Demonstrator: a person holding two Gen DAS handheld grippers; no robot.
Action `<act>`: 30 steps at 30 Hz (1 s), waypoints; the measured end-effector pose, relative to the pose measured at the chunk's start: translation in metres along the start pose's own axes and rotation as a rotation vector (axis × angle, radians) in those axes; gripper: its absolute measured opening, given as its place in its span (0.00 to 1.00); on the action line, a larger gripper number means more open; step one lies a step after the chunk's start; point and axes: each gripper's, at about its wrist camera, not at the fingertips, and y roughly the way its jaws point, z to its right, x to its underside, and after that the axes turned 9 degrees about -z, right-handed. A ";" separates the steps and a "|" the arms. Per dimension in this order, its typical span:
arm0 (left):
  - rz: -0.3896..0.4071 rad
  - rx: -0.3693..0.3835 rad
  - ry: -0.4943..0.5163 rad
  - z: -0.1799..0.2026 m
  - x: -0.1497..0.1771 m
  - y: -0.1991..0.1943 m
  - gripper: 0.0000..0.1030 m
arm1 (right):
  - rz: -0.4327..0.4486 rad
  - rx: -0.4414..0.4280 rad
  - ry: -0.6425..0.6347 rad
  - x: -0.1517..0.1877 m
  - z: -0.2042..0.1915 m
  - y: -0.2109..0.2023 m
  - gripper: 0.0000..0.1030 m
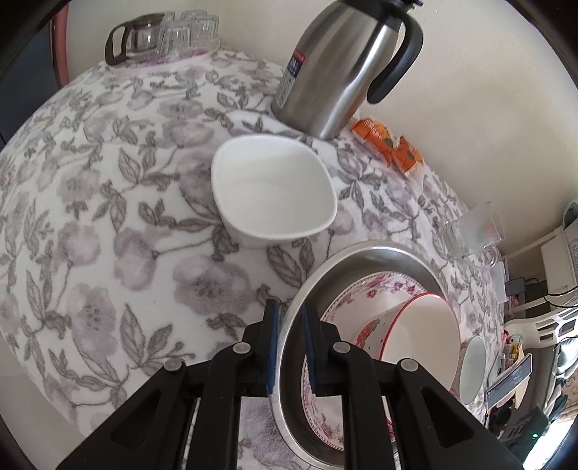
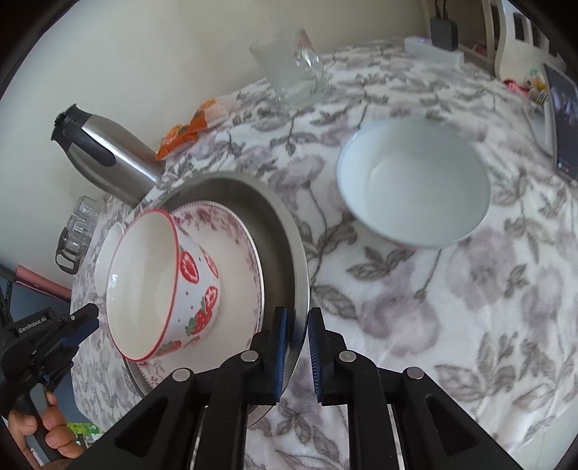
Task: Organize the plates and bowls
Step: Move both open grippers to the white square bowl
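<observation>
Floral cloth in grey and mauve covers the table, which stands against a cream wall.

Steel pan: sits near the table edge. Inside it lies a pink-patterned plate, and on the plate a strawberry bowl with a red rim, upright.

Left gripper: jaws narrowly parted, straddling the pan's rim, one blue pad outside the wall and one inside. Left-wrist view shows a sliver of gap on each side of the rim; whether the pads actually press the metal I cannot tell. From the right wrist this gripper appears at the pan's far side, held by a hand.

Right gripper: same arrangement on the opposite rim, jaws slightly apart, rim between the pads. Inner pad sits close against the pan wall; outer pad shows a visible gap. Firm grip not confirmed.

Square white bowl: on the cloth, apart from the pan, near a steel flask.

Round white bowl: on the cloth to the other side of the pan, empty, slightly blurred.

Also on the table: orange packets by the wall, a clear jug, glasses on a tray with a coffee pot at the far end.
</observation>
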 end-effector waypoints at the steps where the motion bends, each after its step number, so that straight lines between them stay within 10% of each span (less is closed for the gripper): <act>1: 0.009 -0.011 -0.001 0.000 -0.001 -0.003 0.23 | 0.025 0.007 -0.015 0.000 -0.003 -0.006 0.18; 3: 0.019 -0.038 -0.005 -0.001 -0.002 -0.006 0.45 | 0.064 0.008 -0.048 -0.001 -0.010 -0.014 0.25; 11: 0.050 -0.133 -0.013 -0.010 -0.009 -0.010 0.65 | 0.182 0.048 -0.209 0.003 -0.053 -0.033 0.70; 23: 0.157 -0.159 -0.008 -0.031 -0.032 -0.014 0.93 | 0.195 0.078 -0.343 -0.001 -0.110 -0.018 1.00; 30: 0.265 -0.128 -0.024 -0.041 -0.049 -0.015 0.97 | 0.230 0.039 -0.328 -0.028 -0.146 -0.023 1.00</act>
